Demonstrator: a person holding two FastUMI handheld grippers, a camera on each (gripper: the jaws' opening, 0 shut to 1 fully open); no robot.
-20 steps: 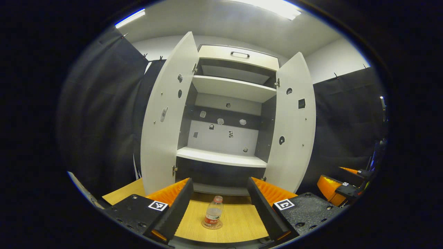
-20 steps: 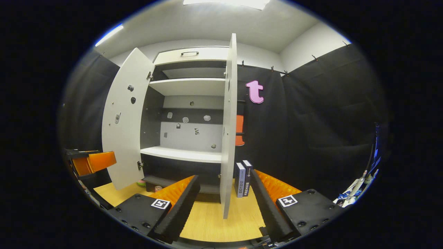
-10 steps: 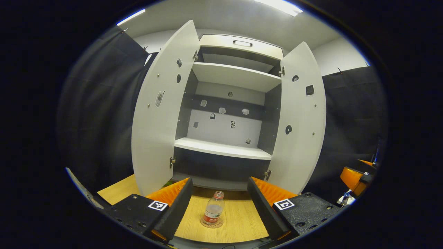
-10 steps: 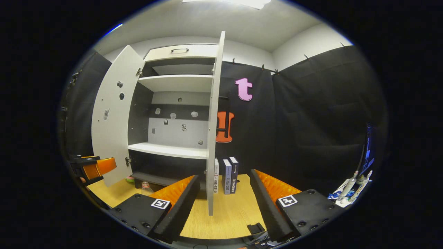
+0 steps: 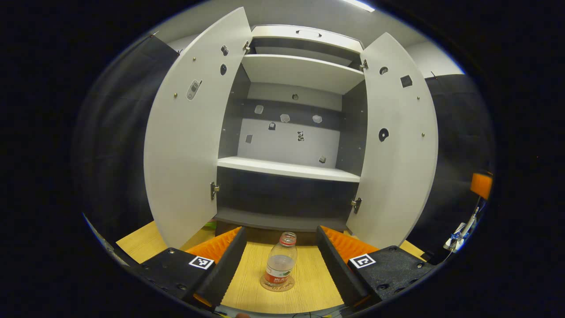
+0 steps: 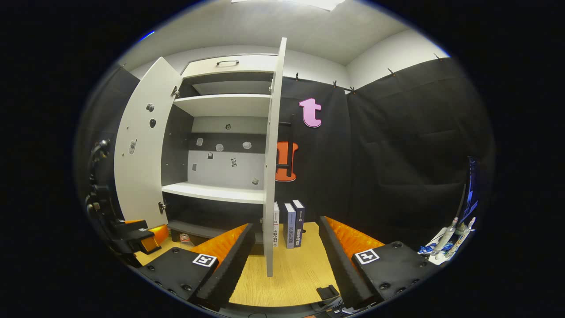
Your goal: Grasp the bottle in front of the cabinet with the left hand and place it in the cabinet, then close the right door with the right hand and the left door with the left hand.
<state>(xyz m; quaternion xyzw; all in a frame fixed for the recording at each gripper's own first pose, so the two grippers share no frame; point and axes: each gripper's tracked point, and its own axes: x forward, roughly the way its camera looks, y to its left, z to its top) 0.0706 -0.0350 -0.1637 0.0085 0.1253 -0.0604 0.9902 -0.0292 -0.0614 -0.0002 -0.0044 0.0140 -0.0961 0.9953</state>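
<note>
left gripper (image 5: 279, 265): fingers apart, straddling bottle (image 5: 280, 267), no contact
bottle: upright before cabinet (image 5: 289, 170)
right gripper (image 6: 287, 260): fingers apart, at right door (image 6: 270, 176) edge
doors: both open

We see light wooden tabletop (image 5: 309, 287) carrying white cabinet (image 5: 287, 170). Clear bottle (image 5: 280, 265), red cap, red label, stands upright on round coaster (image 5: 277, 285) on tabletop, just before cabinet. In right gripper view, three books (image 6: 289, 224) stand upright on tabletop right of cabinet; small black block (image 6: 327, 291) lies at near edge.
</note>
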